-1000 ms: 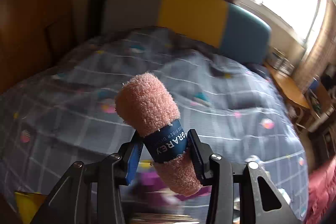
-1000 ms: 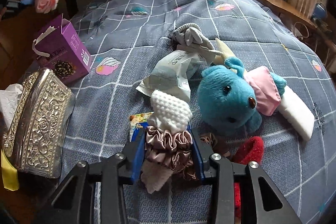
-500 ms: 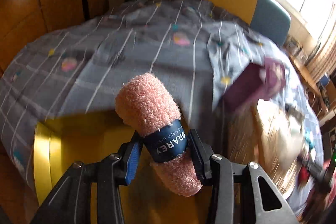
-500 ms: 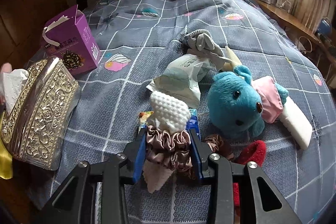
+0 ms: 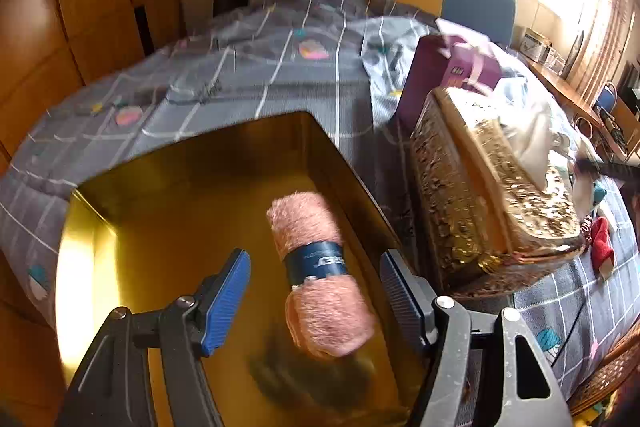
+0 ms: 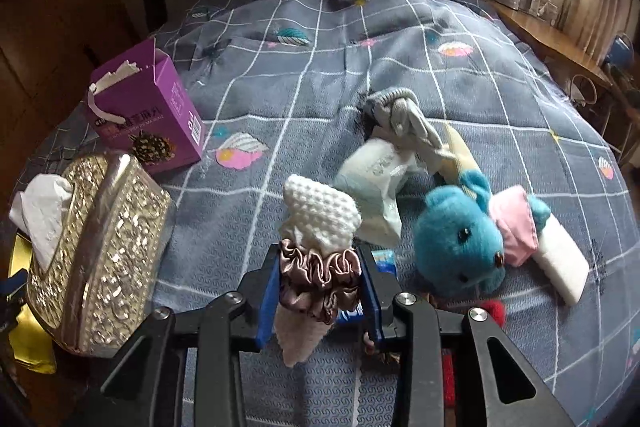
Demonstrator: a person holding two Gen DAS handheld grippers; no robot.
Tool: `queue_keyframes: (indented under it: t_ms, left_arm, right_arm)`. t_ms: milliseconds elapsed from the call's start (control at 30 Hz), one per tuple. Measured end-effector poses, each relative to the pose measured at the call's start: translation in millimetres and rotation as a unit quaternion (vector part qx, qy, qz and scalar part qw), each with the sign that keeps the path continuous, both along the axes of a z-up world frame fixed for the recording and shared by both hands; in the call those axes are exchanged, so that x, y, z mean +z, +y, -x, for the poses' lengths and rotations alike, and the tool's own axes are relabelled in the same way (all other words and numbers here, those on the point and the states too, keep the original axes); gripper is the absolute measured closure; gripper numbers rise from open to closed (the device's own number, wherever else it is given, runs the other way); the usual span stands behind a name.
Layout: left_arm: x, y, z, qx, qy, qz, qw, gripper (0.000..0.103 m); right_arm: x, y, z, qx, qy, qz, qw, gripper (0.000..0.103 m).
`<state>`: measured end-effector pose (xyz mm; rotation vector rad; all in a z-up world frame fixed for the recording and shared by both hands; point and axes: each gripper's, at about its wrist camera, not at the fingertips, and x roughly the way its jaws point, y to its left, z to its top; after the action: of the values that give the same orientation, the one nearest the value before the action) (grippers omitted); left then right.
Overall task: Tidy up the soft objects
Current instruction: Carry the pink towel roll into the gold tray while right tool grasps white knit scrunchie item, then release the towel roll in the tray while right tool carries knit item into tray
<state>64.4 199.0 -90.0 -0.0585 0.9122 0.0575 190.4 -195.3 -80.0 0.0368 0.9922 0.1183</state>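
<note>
The left gripper (image 5: 316,291) hangs over the gold box (image 5: 188,163) at the bed's (image 6: 320,75) edge; its fingers have just spread wide, and the pink roll (image 5: 320,267) sits loose between them, touching neither pad, inside the box. The right gripper (image 6: 318,295) is clenched on a brown scrunchie (image 6: 320,279) wrapped round a white knit cloth (image 6: 320,211), held above the bed. Near it lie a blue plush (image 6: 460,239), a grey sock (image 6: 400,111) and a pale packet (image 6: 372,175).
</note>
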Motion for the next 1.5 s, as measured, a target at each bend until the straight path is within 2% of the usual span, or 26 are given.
queue_keyframes:
  t_ms: [233, 333, 400, 467, 567, 767, 933, 1100, 1333, 1500]
  left_arm:
    - [25.5, -3.2, 26.4, 0.005, -0.048, -0.063, 0.9968, 0.035]
    - [34.1, -4.4, 35.3, 0.005, -0.068, -0.085, 0.9940, 0.035]
    - [38.6, -3.6, 41.2, 0.007, -0.078, -0.091, 0.9928, 0.035]
    - [41.9, -2.0, 45.3, 0.008, -0.083, -0.092, 0.9923, 0.035]
    - [44.9, -0.5, 50.1, 0.012, -0.090, -0.100, 0.9908, 0.035]
    - [46.8, 3.3, 55.0, 0.021, -0.094, -0.104, 0.9898, 0.035]
    - [48.1, 5.9, 58.9, 0.025, -0.095, -0.107, 0.9894, 0.035]
    - [47.1, 11.1, 61.5, 0.034, -0.092, -0.105, 0.9896, 0.035]
    - [38.0, 36.3, 63.9, 0.069, -0.071, -0.072, 0.9925, 0.035]
    - [33.2, 60.7, 67.1, 0.109, -0.061, -0.056, 0.9906, 0.035]
  right_arm:
    - [34.3, 41.6, -62.4, 0.000, -0.007, 0.000, 1.000, 0.067]
    - [44.7, 57.8, -75.7, 0.006, -0.009, -0.009, 1.000, 0.067]
    - [62.5, 91.4, -84.8, 0.034, -0.027, -0.002, 0.999, 0.067]
    - [72.7, 112.8, -83.5, 0.058, -0.041, -0.008, 0.997, 0.067]
    - [89.6, 141.3, -71.4, 0.105, -0.063, -0.044, 0.991, 0.067]
    - [107.3, 196.5, -28.3, 0.223, -0.087, -0.083, 0.967, 0.067]
    - [99.5, 231.7, 5.8, 0.299, -0.067, -0.098, 0.947, 0.067]
    - [74.5, 259.5, 33.4, 0.350, -0.026, -0.090, 0.932, 0.066]
    - [36.4, 295.4, 52.2, 0.368, 0.017, -0.072, 0.927, 0.065]
    - [12.1, 319.3, 52.9, 0.377, 0.051, -0.081, 0.921, 0.059]
